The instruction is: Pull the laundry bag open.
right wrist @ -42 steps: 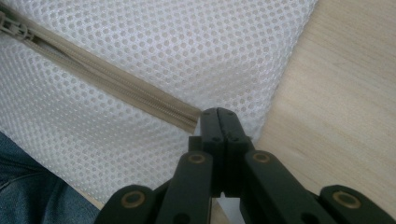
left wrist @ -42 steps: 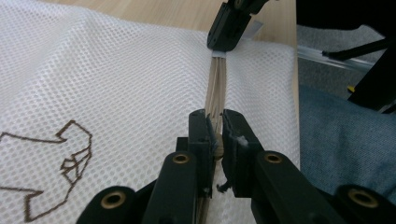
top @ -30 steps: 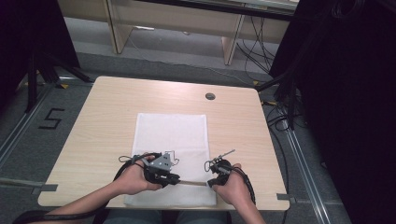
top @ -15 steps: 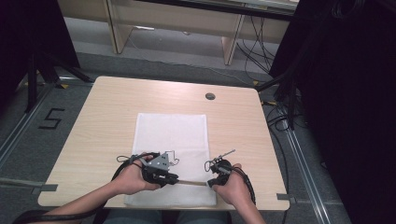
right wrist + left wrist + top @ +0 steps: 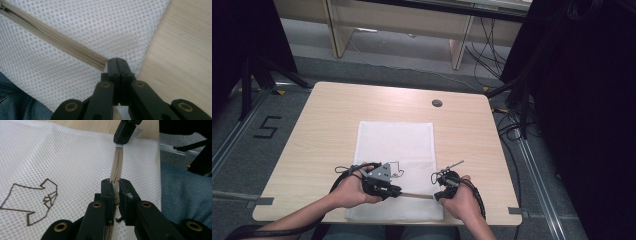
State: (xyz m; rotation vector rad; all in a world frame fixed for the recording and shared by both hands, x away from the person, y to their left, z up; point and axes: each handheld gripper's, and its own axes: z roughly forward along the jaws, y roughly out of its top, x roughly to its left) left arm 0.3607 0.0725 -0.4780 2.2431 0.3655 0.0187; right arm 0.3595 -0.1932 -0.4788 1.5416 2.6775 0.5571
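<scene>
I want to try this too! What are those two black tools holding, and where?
Both pinch the white mesh bag's beige zipper: left tool along it, right tool at its end.

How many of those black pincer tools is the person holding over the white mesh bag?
2. The left gripper clamps the bag's beige zipper near the table's front edge; the right gripper pinches the zipper's other end, beside the mesh bag's right edge.

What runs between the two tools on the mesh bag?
A beige zipper spans from the left tool to the right tool across the white mesh bag, clearest in the left gripper view.
</scene>
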